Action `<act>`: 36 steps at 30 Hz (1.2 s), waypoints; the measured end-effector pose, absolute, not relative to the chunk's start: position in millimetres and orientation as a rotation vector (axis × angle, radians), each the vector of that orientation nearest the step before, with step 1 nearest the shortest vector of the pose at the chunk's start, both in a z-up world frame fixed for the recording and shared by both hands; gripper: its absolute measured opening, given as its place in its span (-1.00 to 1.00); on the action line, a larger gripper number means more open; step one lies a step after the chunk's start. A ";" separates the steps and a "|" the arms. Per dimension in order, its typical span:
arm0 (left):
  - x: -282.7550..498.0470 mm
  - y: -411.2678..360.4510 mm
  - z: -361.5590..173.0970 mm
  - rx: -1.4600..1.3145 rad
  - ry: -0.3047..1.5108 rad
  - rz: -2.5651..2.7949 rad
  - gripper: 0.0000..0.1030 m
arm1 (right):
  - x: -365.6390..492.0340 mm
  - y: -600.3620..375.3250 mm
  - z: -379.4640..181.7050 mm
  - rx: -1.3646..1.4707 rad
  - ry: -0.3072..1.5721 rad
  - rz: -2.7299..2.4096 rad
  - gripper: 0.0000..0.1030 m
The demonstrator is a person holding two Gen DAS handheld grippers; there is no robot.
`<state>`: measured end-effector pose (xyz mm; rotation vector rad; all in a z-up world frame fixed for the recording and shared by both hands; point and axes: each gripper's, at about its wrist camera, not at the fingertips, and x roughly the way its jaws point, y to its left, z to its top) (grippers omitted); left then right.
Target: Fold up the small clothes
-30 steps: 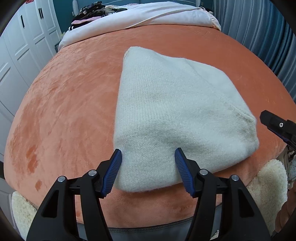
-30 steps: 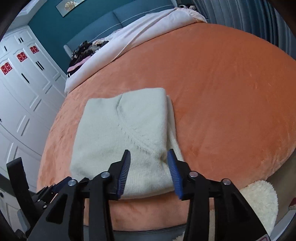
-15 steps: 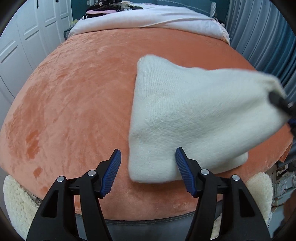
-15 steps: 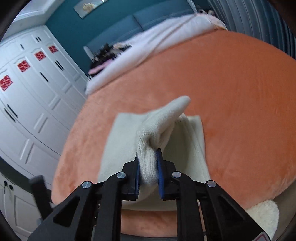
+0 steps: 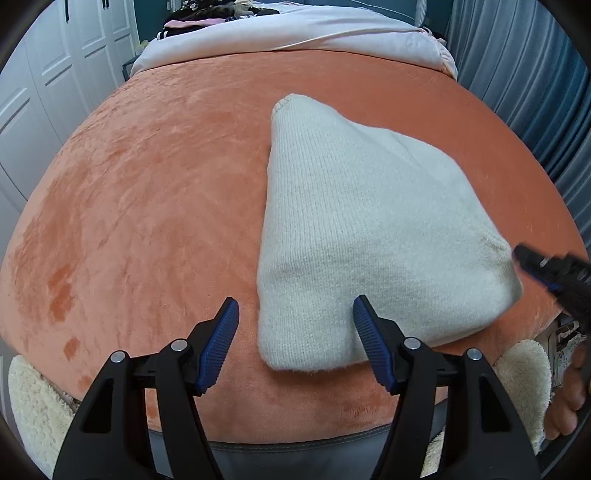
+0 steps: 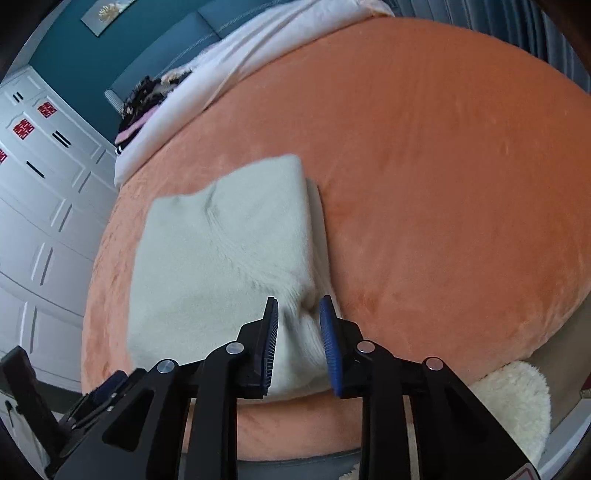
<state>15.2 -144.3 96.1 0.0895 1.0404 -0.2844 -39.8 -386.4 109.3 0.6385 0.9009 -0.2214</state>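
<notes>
A cream knitted garment (image 5: 369, 236) lies folded on the orange bed cover (image 5: 147, 184), near the front edge. My left gripper (image 5: 295, 336) is open, its jaws standing either side of the garment's near left corner. My right gripper (image 6: 299, 332) is open, with the garment's (image 6: 221, 258) near right corner between its spread jaws, not pinched. The right gripper also shows in the left wrist view (image 5: 546, 269) at the garment's right corner.
A white duvet (image 5: 295, 33) and a pile of dark clothes (image 5: 207, 14) lie at the head of the bed. White wardrobe doors (image 6: 37, 221) stand on the left. A cream fluffy rug (image 6: 513, 406) lies below the bed's front edge. Blue curtains (image 5: 535, 92) hang on the right.
The right gripper pinched the garment's right corner, lifted it, then set it back down and opened. The garment lies flat again, further right in the left wrist view. The left gripper stayed open.
</notes>
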 end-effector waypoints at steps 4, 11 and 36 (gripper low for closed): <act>17.7 -147.0 95.3 0.098 1.044 -0.276 0.21 | -20.3 -369.1 140.1 0.483 0.859 -0.168 -0.53; 18.7 -146.9 93.5 0.115 1.041 -0.272 0.21 | 20.6 -358.9 73.7 0.336 1.089 -0.173 -0.71; 149.3 -145.2 22.0 -0.541 1.326 -0.447 0.91 | 60.4 -406.1 14.8 0.930 1.041 -0.037 0.87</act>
